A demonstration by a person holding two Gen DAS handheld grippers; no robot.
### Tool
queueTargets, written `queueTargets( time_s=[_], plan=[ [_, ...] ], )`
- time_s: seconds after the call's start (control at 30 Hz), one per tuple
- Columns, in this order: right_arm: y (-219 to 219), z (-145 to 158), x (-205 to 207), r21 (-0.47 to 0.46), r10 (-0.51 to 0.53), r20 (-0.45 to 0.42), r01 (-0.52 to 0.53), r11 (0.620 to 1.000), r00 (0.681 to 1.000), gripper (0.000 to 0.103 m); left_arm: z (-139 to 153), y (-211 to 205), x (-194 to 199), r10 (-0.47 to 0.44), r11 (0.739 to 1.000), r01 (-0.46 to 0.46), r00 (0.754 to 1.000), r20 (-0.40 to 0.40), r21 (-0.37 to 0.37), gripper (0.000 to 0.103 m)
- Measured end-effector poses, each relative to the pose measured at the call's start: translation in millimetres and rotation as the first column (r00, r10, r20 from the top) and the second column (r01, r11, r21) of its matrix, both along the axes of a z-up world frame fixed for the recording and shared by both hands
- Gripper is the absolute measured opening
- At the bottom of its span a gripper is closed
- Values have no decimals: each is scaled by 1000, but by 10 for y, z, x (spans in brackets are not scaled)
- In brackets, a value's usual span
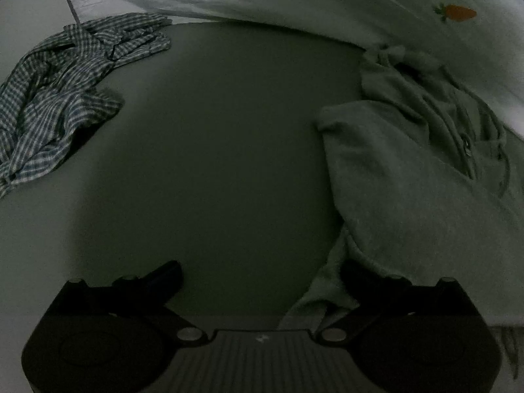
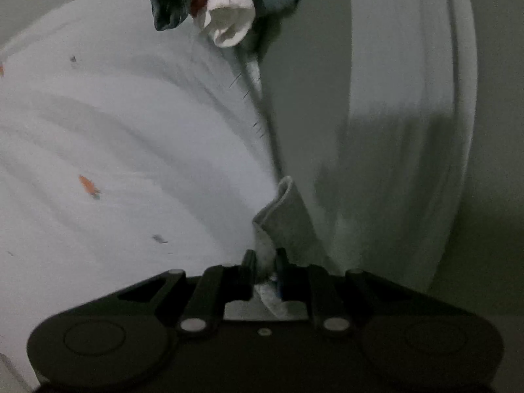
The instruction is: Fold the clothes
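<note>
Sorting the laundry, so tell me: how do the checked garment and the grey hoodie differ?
The checked garment is patterned; the grey hoodie is plain. The checked garment lies crumpled far from the left gripper; the hoodie's edge reaches one of its fingers. Both lie unfolded on the same surface.

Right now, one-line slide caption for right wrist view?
Right gripper fingers pinch a grey garment edge beside carrot-print white fabric.

Left hand-held gripper (image 1: 260, 281): matte black, rounded housings, ribbed centre plate, two silver pivot screws; right hand-held gripper (image 2: 265, 262): likewise black, thin fingers.
</note>
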State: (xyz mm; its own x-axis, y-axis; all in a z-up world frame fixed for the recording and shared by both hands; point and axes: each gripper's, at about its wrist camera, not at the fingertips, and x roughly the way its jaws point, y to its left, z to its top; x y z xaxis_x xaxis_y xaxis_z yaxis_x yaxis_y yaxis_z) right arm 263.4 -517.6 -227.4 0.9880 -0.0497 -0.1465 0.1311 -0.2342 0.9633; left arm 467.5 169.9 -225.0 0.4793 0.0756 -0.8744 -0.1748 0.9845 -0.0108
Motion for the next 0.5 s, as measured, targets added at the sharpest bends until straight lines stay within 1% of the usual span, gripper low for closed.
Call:
queueTargets(
  time_s=[0.07,0.13,0.17,0.23,0.27,0.33,0.37,0.4,0.43,0.5],
  plan=[
    [129,47,61,30,21,33,-22,999,999,13,6,17,27,-5,1000,5,1000,-15,-4,103],
    [295,92,165,67,32,91,-38,997,995,13,30,53,76,0,1000,0,999,-49,-15,103],
    [360,121,204,65,44,101,-50,997,994,13,38,65,107,1,1000,-3,998,-67,-21,103],
    [504,156,325,52,82,105,-88,995,991,13,63,89,152,5,1000,-7,997,-83,-24,103],
    [578,171,387,46,101,107,-106,993,989,13,87,97,155,5,1000,-6,997,-71,-10,103],
    [736,163,511,50,132,100,-138,989,986,13,125,91,170,-11,998,14,999,-46,54,103],
    [829,153,562,52,148,99,-153,987,984,13,120,84,190,-26,995,30,998,-49,92,103],
    [921,141,615,54,163,97,-169,984,982,13,97,85,213,-43,992,49,997,-60,115,103],
    [1013,114,680,59,180,94,-186,981,979,13,71,92,231,-55,991,63,996,-73,119,103],
    [1199,61,810,69,213,88,-220,973,973,13,47,161,259,-50,995,56,996,-80,80,103]
  ],
)
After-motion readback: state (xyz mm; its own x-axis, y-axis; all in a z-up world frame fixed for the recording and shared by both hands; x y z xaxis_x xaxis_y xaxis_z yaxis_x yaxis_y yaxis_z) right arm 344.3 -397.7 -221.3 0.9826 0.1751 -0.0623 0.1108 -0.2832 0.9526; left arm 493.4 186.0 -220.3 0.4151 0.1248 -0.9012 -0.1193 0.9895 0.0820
